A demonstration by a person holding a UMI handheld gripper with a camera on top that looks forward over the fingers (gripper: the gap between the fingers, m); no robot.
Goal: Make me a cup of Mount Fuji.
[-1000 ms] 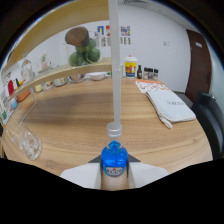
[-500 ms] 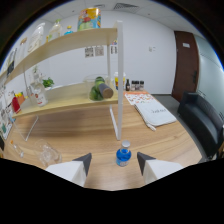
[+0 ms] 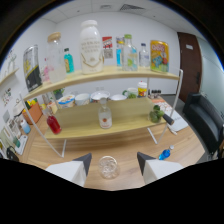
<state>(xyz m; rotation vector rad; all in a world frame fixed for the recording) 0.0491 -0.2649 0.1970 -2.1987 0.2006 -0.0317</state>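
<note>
Gripper view gives me the tool with its two pale fingers spread wide, a clear gap between them. Standing in that gap on the wooden table is a small clear drinking glass; neither finger touches it, and I see space at both sides of it.

Off to the right of the fingers, near the table's right side, a small blue bottle lies tilted on the wood.

Beyond the fingers stands a two-tier wooden shelf on white metal legs. On its lower board, almost straight ahead of the glass, I see a clear bottle with a red label and a narrow neck. To the left of it on the same board sits a tilted bottle of dark red liquid. Further back along that board is a row of white bowls, and at the right end a green rounded item that I cannot identify.

On the upper board, a large white bottle with a white cap stands far and centre, with a clear glass jar to its left and a yellow packet well to its right.

A dark armchair sits at the far right beside the table.
</note>
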